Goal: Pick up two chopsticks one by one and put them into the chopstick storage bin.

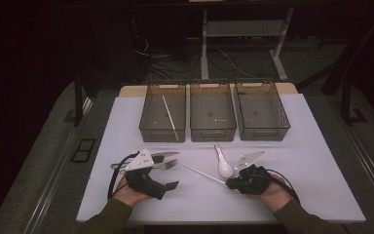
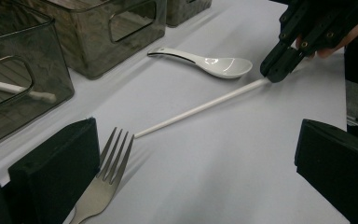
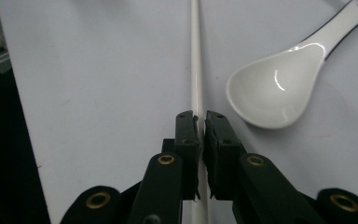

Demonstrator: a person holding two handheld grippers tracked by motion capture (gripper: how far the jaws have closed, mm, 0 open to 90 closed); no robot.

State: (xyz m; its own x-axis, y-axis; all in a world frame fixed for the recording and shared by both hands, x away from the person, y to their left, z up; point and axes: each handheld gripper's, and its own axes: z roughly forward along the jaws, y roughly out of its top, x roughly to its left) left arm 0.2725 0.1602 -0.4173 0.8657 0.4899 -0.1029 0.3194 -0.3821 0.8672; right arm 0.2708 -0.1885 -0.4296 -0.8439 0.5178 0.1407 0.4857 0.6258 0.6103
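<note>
A long white chopstick (image 1: 202,173) lies on the white table, and my right gripper (image 1: 232,184) is shut on its near end. In the right gripper view the chopstick (image 3: 196,60) runs straight up from between the closed jaws of that gripper (image 3: 198,120). A white ceramic spoon (image 1: 223,162) lies just beside it, bowl toward me; the spoon (image 3: 279,88) is apart from the jaws. My left gripper (image 1: 169,186) stands open near the table's front left, beside a metal fork (image 2: 103,179). In the left gripper view the right gripper (image 2: 275,74) pinches the chopstick (image 2: 200,108).
Three dark see-through bins stand in a row at the back: left bin (image 1: 148,127) with a white chopstick (image 1: 169,114) inside, middle bin (image 1: 213,132), right bin (image 1: 262,131). A knife (image 1: 163,154) lies by the fork (image 1: 163,165). Table front edge (image 1: 214,222) is close to the hands.
</note>
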